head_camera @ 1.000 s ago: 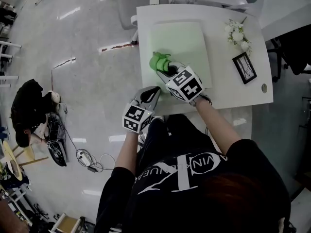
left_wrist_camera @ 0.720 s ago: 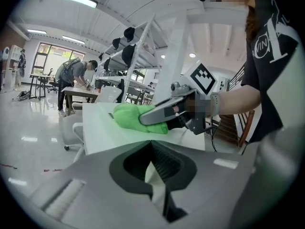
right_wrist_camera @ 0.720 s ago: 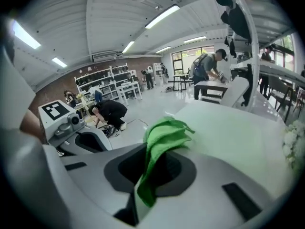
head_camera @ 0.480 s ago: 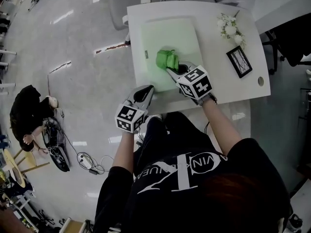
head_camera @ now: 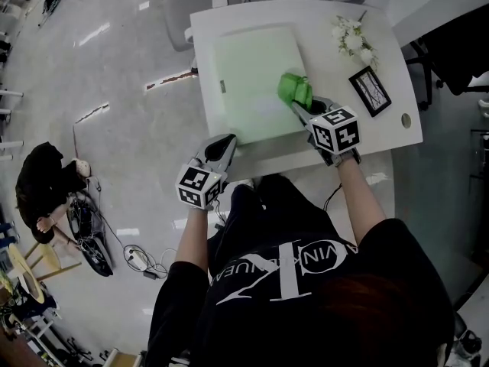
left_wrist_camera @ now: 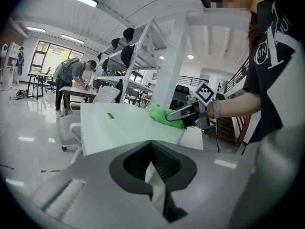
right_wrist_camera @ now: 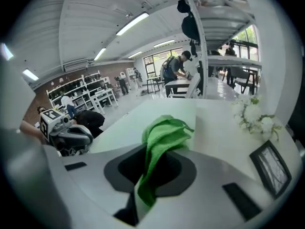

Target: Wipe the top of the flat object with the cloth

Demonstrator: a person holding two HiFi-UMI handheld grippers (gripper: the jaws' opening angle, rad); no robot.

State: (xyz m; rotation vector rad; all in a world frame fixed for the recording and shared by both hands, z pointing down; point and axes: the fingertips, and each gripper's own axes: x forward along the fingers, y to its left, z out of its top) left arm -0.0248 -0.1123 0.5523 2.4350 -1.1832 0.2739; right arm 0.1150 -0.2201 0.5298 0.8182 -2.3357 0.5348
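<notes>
1. Clamped the jaws of the right gripper [right_wrist_camera: 143, 185] shut on a green cloth [right_wrist_camera: 164, 135], with one fold pinched between them and the rest bunched up just past the tips.
2. Rested that bunch on the top of a pale green flat object [head_camera: 248, 75], right in front of the jaw tips, at the object's right-hand margin and towards its near end.
3. Spread away ahead and to the left of the gripper as a wide, smooth rectangle, with a small dark mark near its left edge.
4. Lay flat on a white table [head_camera: 374, 125], directly beneath the gripper, with a strip of tabletop showing round every side.
5. Stood just to the right of the gripper on that table: a dark framed picture [head_camera: 369, 90], lying flat.
6. Sat further ahead and to the right, near the far corner: a small bunch of white flowers [head_camera: 350, 38].
7. Held the left gripper [head_camera: 227, 141] well to the left of the right one and nearer the body, jaws together with nothing between them.
8. Pointed its tips at the table's near edge, off the flat object's near-left corner; could not tell whether touching.
9. Showed beyond the table's far edge, well ahead of both grippers: a grey chair [head_camera: 191, 2].
10. Took in glossy floor [head_camera: 114, 90] out to the left, and far ahead of the right gripper a person [right_wrist_camera: 174, 70] bent over a desk.
</notes>
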